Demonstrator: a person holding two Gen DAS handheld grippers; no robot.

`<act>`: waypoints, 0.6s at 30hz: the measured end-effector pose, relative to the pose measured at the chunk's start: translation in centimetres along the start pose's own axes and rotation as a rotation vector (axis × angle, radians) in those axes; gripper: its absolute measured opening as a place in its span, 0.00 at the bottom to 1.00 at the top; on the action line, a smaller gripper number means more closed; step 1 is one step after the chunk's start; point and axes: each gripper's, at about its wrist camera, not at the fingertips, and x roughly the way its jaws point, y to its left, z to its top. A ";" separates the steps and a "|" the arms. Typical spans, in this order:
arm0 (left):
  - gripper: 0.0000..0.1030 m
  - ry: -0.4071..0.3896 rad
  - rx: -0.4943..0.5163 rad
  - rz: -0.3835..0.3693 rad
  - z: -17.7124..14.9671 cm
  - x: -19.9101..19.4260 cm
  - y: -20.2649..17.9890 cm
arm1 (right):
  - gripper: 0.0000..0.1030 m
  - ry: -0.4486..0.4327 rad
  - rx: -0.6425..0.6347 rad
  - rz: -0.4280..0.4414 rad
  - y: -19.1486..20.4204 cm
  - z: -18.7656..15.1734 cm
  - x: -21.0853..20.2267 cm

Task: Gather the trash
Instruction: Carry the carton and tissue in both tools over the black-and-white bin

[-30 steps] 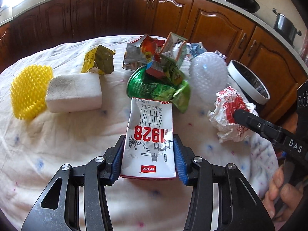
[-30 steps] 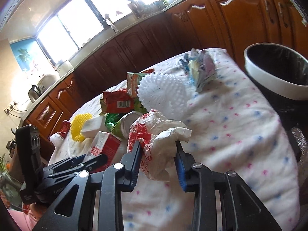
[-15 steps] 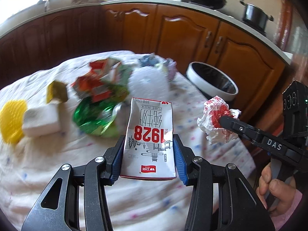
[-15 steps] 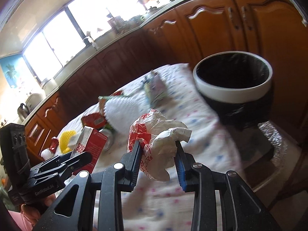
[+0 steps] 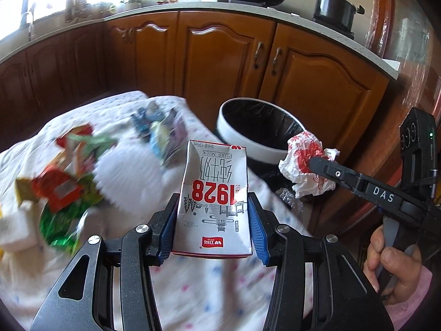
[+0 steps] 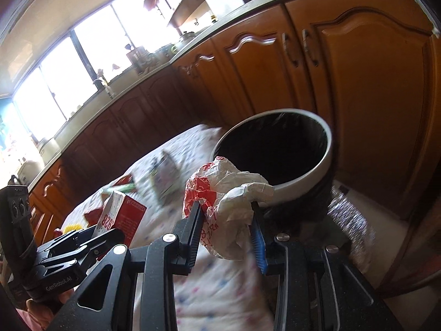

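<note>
My left gripper [image 5: 212,220] is shut on a flattened white and red milk carton [image 5: 215,193] marked 1928, held above the table's right side. The same carton [image 6: 118,218] shows at lower left in the right wrist view. My right gripper [image 6: 226,220] is shut on a crumpled white and red paper wrapper [image 6: 223,209], which hangs just before the rim of the bin. In the left wrist view that wrapper [image 5: 306,165] sits at the tip of the right gripper [image 5: 319,165]. The white-rimmed bin [image 5: 248,140] with a black liner [image 6: 275,149] stands on the floor past the table edge.
Blurred wrappers [image 5: 69,176] and a small carton [image 5: 162,135] lie on the table [image 5: 193,289] with its dotted white cloth. Wooden kitchen cabinets [image 5: 226,60] run behind the bin. A hand [image 5: 394,270] grips the right tool. Shiny foil [image 6: 344,215] lies on the floor beside the bin.
Both grippers have swung right from over the table's trash pile toward the bin, carrying the carton and the wrapper. The bin has grown larger and nearer in both views.
</note>
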 end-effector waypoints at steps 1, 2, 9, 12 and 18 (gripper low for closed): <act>0.45 0.003 0.003 -0.005 0.6 0.6 -0.3 | 0.33 -0.006 -0.002 -0.013 -0.5 0.7 0.2; 0.45 0.008 0.005 -0.012 1.3 1.2 -0.7 | 0.33 -0.007 -0.001 -0.022 -0.8 1.3 0.3; 0.45 0.018 0.042 -0.028 5.6 4.8 -2.8 | 0.33 0.014 0.014 -0.055 -3.7 4.5 2.5; 0.45 0.036 0.063 -0.036 7.4 6.8 -4.0 | 0.34 0.036 0.014 -0.069 -4.4 5.5 3.7; 0.45 0.096 0.070 -0.066 10.2 10.8 -5.3 | 0.35 0.085 -0.002 -0.083 -5.8 6.7 5.4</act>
